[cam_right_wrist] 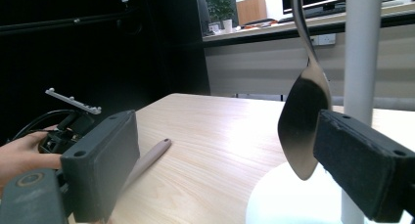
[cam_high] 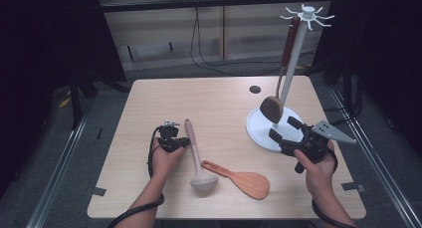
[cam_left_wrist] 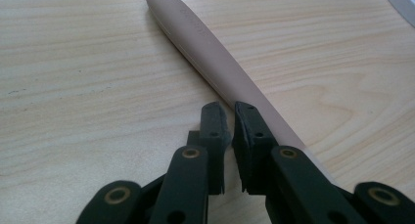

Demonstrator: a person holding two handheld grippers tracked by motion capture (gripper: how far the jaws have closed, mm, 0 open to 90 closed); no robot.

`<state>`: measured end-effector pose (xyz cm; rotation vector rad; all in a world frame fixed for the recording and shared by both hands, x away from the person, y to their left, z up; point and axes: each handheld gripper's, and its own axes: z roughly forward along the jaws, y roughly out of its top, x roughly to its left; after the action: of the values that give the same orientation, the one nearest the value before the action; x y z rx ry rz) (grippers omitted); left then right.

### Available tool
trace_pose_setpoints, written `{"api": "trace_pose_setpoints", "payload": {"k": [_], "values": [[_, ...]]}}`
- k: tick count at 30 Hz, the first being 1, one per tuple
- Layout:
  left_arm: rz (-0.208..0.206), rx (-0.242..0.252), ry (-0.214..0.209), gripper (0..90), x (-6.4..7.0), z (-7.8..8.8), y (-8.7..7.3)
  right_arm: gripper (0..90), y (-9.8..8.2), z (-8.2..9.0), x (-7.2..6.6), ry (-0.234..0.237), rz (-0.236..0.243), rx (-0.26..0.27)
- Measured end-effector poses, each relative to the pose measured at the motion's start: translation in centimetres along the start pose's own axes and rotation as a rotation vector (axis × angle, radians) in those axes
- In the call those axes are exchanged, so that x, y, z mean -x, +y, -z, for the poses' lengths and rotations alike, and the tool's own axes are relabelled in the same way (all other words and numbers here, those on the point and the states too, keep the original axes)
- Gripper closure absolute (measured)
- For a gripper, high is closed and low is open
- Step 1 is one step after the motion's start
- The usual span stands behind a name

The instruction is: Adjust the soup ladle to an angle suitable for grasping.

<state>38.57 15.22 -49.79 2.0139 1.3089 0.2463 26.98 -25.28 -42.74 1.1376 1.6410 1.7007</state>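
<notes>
The wooden table [cam_high: 219, 96] is carrying everything, and the white utensil stand [cam_high: 293, 58] at its far right is serving here as the landmark. A dark spoon [cam_high: 278, 83] is hanging from one of the stand's top hooks, its bowl dangling just above the stand's round base [cam_high: 259, 131]. Well to the left of the stand, the beige ladle [cam_high: 195, 151] is lying flat, handle pointing away from the person and bowl toward the near edge; just on the stand side of its bowl an orange-brown rice paddle [cam_high: 239, 178] is lying too.

The step in hand looks like picking up the ladle to hang it on the stand. The left gripper [cam_high: 183, 142] is sitting at the ladle's handle, on the side away from the stand; in the left gripper view its jaws are standing nearly together, a narrow slit between them, and the handle [cam_left_wrist: 215, 67] is running past the right-hand jaw rather than between the pads [cam_left_wrist: 215, 123], so I judge nothing is clamped. The next move probably calls for reopening and straddling the handle before squeezing.

The right gripper [cam_high: 286, 131] is hovering over the near rim of the stand's base, jaws wide apart, holding nothing.

The ladle's bowl is hidden behind the left jaws in that gripper's view, and whether the right-hand pad is touching the handle is hard to make out.
</notes>
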Motion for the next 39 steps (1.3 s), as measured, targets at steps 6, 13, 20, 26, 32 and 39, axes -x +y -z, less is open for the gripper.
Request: {"api": "trace_pose_setpoints", "payload": {"k": [6, 13, 20, 26, 32, 39], "values": [[-0.023, 0.018, -0.028, 83.8, 0.6, -0.4, -0.1, 9.5, 0.0, -0.3, -0.1, 0.005, -0.001, -0.001], [-0.046, 0.010, -0.049, 80.1, 2.3, -1.5, 0.4, 9.5, 0.2, -0.2, 0.3, -0.002, -0.005, 0.009], [-0.064, -0.038, 0.005, 69.5, 2.9, -1.3, 1.1, 9.5, 0.3, 0.3, 0.6, -0.014, -0.016, 0.015], [-0.039, -0.037, 0.051, 58.0, 2.4, -0.2, 1.4, 9.5, 0.3, 0.4, 0.6, -0.015, -0.014, 0.017], [-0.004, -0.031, 0.034, 50.1, 2.9, 1.0, 2.1, 9.5, 0.2, 0.1, 0.3, -0.006, -0.006, 0.010], [0.009, -0.078, 0.008, 45.5, 4.3, 0.2, 2.1, 9.5, 0.4, 0.1, 0.1, 0.000, -0.007, 0.013]]}}
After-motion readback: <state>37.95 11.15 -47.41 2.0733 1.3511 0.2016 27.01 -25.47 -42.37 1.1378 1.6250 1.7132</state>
